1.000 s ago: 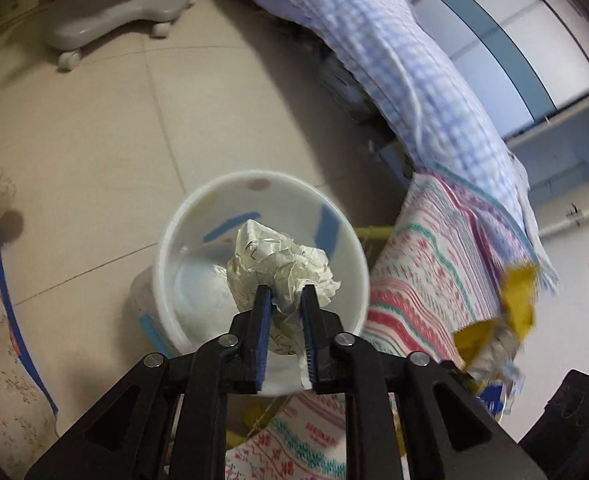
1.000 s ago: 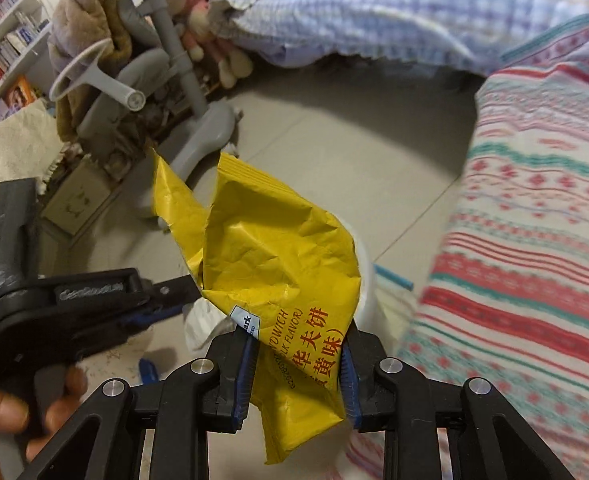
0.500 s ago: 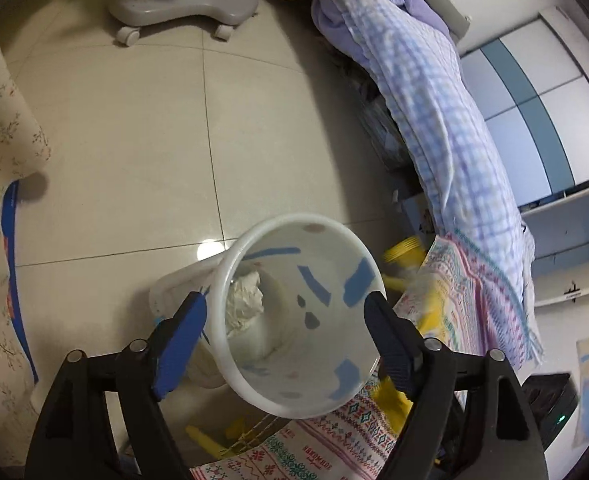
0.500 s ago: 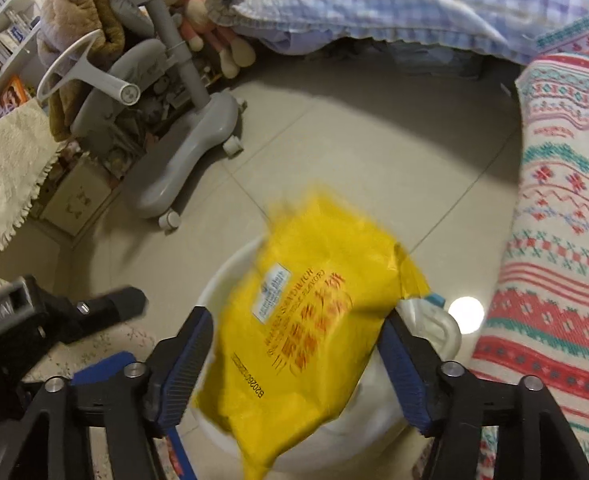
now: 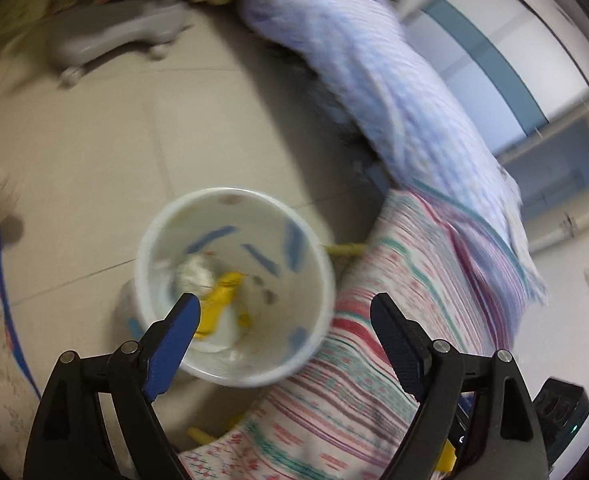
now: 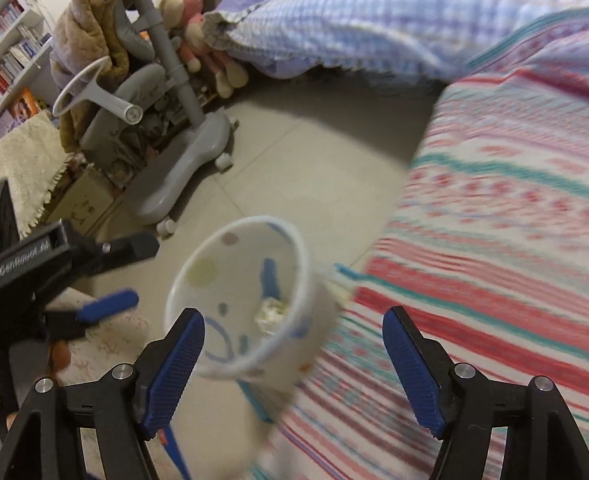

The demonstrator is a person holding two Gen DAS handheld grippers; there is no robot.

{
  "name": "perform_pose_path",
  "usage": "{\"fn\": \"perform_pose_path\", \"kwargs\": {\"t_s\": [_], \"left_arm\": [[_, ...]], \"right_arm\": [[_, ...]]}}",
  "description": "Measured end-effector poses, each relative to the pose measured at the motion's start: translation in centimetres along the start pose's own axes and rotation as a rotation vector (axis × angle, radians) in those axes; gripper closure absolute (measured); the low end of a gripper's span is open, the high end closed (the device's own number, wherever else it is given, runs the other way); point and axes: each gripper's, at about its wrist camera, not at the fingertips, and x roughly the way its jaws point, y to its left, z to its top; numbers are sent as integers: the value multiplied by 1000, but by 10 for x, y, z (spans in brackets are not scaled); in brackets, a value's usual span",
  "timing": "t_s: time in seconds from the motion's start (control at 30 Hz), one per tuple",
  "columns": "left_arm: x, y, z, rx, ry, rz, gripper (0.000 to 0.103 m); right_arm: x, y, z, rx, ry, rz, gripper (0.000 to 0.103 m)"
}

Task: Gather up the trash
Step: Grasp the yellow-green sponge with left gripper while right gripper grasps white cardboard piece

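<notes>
crumpled paper (image 5: 193, 273), yellow wrapper (image 5: 220, 300) (binned)

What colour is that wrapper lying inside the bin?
Yellow. The wrapper lies in the white bin, clearest in the left wrist view.

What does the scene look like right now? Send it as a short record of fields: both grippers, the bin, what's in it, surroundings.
left gripper: open, fingers apart, nothing held, above the bin
right gripper: open, nothing held, beside the bin
bin: white pail with blue marks, upright on the tiled floor
bin contents: crumpled paper ball and yellow snack wrapper
surroundings: striped bedcover right next to the bin; grey chair base farther off
image quality: motion blur in both views
</notes>
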Motion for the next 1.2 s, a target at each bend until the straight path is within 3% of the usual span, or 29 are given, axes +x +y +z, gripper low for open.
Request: {"fn": "perform_pose_path", "kwargs": {"t_s": [0.17, 0.43, 0.57, 0.77, 0.97, 1.07, 1.1, 1.13, 1.17, 1.2], "left_arm": [[-4, -71, -33, 200, -21, -13, 14], [8, -173, -111, 443, 71, -175, 14], [11, -218, -148, 552, 73, -189, 14], [33, -263, -203, 694, 126, -164, 14], [64, -280, -241, 820, 167, -41, 18], [70, -277, -246, 840, 189, -8, 26], [74, -276, -248, 853, 198, 13, 39], [77, -274, -249, 864, 210, 26, 63], [80, -273, -251, 867, 224, 30, 74], [82, -271, -250, 858, 240, 22, 73]], "right_arm": [[-89, -40, -8, -11, -81, -86, 20], [-203, -126, -21, 125, -195, -309, 15], [-220, -181, -52, 270, -204, -406, 13], [-212, -240, -92, 520, -65, -408, 13], [-211, -260, -104, 588, -5, -412, 13], [-209, -262, -107, 582, 21, -389, 13], [-208, -263, -108, 584, 25, -382, 13], [-206, -264, -110, 591, 35, -375, 13], [-205, -267, -117, 601, 44, -365, 13], [-202, -269, -123, 620, 56, -347, 13]]}}
